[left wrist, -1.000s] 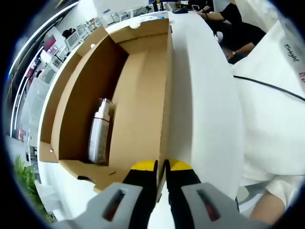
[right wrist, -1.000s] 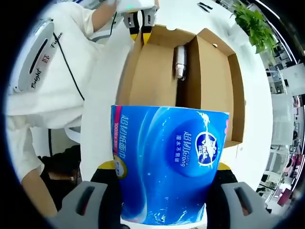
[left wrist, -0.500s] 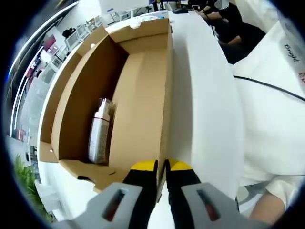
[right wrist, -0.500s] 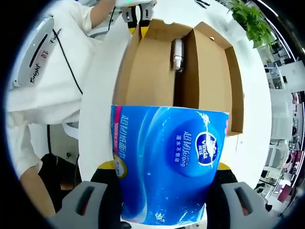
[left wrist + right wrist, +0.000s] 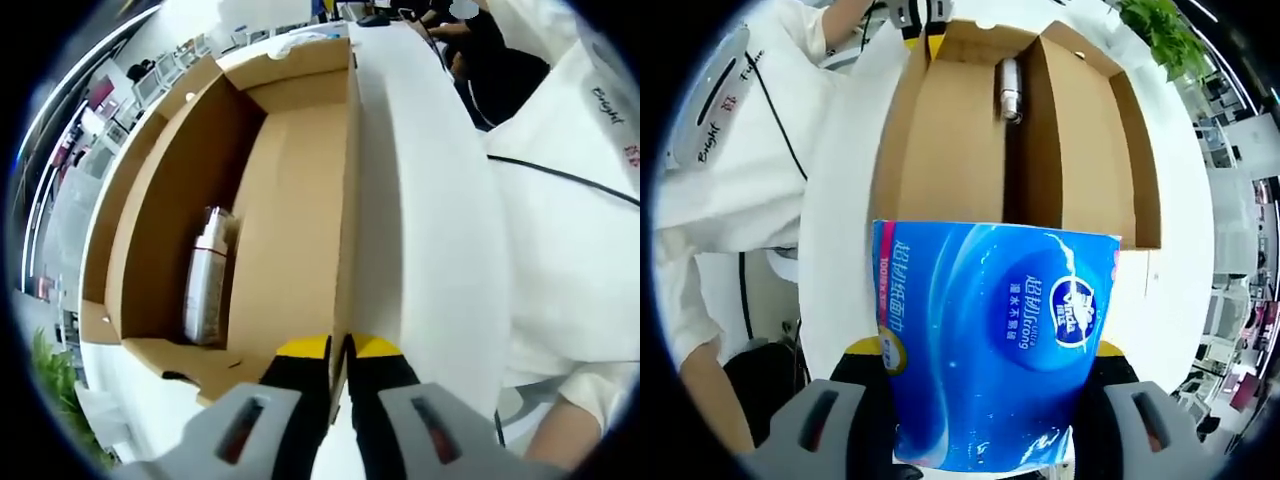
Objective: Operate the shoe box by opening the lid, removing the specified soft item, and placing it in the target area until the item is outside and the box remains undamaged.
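Observation:
The cardboard shoe box lies open on a white table, its lid folded back. My left gripper is shut on the near edge of the box's side wall. A white bottle lies inside along the fold. In the right gripper view, my right gripper is shut on a blue tissue pack, held above the table on the near side of the box. The bottle shows inside the box, and the left gripper sits at the box's far corner.
The white table runs beside the box, with a person in a white shirt at its edge and a black cable across the shirt. A green plant stands beyond the box. Desks and monitors fill the background.
The right gripper with the tissue pack has drawn back from the box, which now sits higher and farther in its view. The left gripper still grips the box wall.

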### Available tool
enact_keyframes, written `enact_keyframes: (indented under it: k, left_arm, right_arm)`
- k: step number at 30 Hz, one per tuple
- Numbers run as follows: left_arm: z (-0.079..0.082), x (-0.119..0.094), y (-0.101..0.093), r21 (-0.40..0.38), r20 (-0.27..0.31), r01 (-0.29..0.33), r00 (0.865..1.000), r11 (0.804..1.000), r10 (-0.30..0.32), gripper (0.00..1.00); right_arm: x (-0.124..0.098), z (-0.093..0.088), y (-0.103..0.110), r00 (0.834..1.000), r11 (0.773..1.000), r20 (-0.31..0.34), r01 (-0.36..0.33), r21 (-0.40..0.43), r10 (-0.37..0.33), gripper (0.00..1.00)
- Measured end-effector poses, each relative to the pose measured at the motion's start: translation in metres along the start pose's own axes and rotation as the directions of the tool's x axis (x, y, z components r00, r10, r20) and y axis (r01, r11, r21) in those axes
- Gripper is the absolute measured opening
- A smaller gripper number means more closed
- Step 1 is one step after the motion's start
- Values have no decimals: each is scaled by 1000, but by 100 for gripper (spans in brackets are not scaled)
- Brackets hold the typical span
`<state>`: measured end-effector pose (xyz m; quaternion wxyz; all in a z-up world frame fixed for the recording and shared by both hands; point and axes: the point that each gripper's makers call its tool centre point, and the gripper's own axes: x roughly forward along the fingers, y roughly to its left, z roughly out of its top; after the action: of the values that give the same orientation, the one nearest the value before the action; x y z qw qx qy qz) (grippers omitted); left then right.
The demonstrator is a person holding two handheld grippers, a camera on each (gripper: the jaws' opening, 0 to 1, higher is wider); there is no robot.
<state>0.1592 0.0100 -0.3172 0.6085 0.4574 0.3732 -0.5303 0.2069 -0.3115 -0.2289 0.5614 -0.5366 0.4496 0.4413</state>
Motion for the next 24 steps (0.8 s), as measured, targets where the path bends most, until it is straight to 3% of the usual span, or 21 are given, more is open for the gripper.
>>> enact_keyframes:
  k: [5,17,24]
  left_arm:
    - [0,0,1,-2,3,-1,1000,1000,1,6]
    - [0,0,1,-8,-1,-3,1000,1000,3,6]
    - [0,0,1,4,9,-7,1000,1000,7,6]
  right_arm:
    - [0,-6,3,1000,1000,16,-6,10,6,69]
    - [19,-36,8,999,998,-31,-13,54,15,69]
    - [27,-40,11,999,997,-24,-28,72,29,70]
